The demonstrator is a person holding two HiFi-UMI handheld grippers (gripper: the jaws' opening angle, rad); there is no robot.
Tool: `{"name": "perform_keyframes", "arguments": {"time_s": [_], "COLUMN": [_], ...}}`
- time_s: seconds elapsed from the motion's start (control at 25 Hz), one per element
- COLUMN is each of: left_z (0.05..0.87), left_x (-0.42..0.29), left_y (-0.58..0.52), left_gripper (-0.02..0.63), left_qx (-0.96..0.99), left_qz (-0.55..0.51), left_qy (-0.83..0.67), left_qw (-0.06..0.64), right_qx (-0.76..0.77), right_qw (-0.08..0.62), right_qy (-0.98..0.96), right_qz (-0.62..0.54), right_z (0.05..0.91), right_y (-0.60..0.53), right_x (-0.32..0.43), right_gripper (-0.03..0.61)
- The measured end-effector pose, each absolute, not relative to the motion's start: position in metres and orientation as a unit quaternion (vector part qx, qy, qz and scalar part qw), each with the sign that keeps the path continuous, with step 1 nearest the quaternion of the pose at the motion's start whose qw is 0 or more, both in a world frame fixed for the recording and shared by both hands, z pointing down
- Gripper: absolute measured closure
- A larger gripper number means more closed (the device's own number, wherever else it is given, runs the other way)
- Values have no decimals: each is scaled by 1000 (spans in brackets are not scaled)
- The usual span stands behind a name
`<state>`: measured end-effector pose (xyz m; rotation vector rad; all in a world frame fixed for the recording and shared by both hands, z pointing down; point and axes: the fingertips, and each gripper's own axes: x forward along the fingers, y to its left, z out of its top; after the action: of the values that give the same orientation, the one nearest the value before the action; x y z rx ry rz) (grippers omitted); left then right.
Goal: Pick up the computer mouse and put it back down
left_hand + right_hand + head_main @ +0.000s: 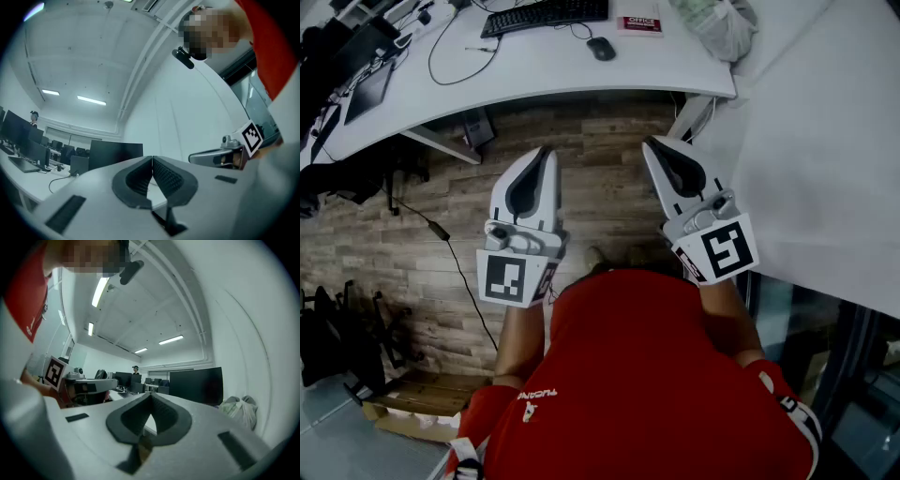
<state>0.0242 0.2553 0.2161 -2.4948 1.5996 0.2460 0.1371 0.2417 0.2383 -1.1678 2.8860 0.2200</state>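
The dark computer mouse [601, 49] lies on the white desk [544, 75], just right of a black keyboard [546, 15], in the head view only. Both grippers hang over the wooden floor, well short of the desk. My left gripper [546, 152] points forward with its jaws meeting at the tips and nothing between them. My right gripper [650, 143] stands beside it, jaws also closed and empty. In the left gripper view the left gripper [152, 158] shows its ribbed pads touching; the right gripper [151, 394] looks the same in its own view.
A crumpled plastic bag [719, 26] and a red-and-white leaflet [639, 22] sit on the desk's right end. Cables [459, 47] trail across the desk's left part. A white wall panel [825, 159] runs along the right. A cardboard box [408, 412] lies on the floor at lower left.
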Motion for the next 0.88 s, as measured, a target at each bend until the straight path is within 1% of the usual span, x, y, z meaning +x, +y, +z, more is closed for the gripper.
{"name": "perform_keyframes", "arguments": {"time_s": [0.52,0.88], "left_z": [213,222], "left_x": [9,-32], "left_y": [255,249], "left_gripper": [603,603], "left_qx": [-835,-831], "left_qz": [96,91], "left_qy": [535,542], "left_qw": [88,85], "right_qx": [-380,-388], "right_qw": [20,11], "right_qy": [923,920], "right_qz": [60,56], "right_z": [239,247], "right_y": [237,227], "right_x": [127,95], "right_gripper": [574,574]}}
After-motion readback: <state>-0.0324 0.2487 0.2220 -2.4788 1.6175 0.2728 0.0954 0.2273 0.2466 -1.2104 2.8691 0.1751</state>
